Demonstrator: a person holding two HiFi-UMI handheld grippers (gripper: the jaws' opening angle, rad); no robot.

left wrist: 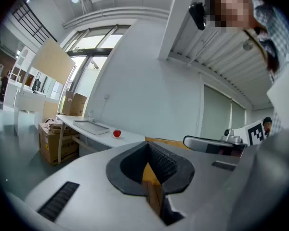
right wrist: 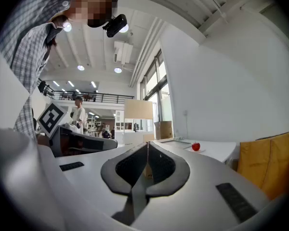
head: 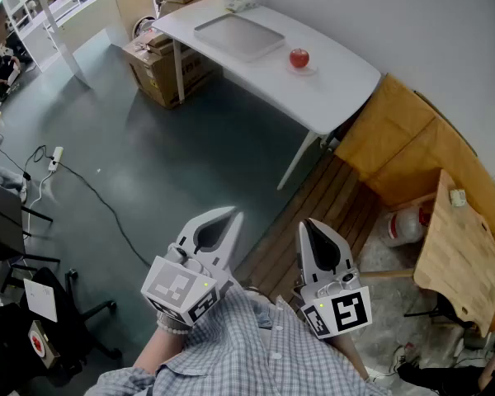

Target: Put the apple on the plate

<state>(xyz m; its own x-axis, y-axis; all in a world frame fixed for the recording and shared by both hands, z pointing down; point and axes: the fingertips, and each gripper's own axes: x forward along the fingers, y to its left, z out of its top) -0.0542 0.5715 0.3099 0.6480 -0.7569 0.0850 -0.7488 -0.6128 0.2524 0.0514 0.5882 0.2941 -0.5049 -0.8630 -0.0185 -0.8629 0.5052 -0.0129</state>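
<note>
L gripper (head: 229, 216): jaws pressed together, holding nothing. R gripper (head: 310, 225): jaws likewise closed on each other, nothing betw. them. Both held low and close to the person's chest, side by side, tips aimed fwd over the floor (head: 190, 155). Apple (head: 299, 57) sits on a small plate (head: 303, 70) on the white bench (head: 342, 87), well apart from both grippers. Flat grey tray (head: 239, 35) lies near the plate on the same bench. Cardboard boxes (head: 157, 68) under the bench's far end. Yellow panels (head: 396, 130) just beside its near end.
</note>
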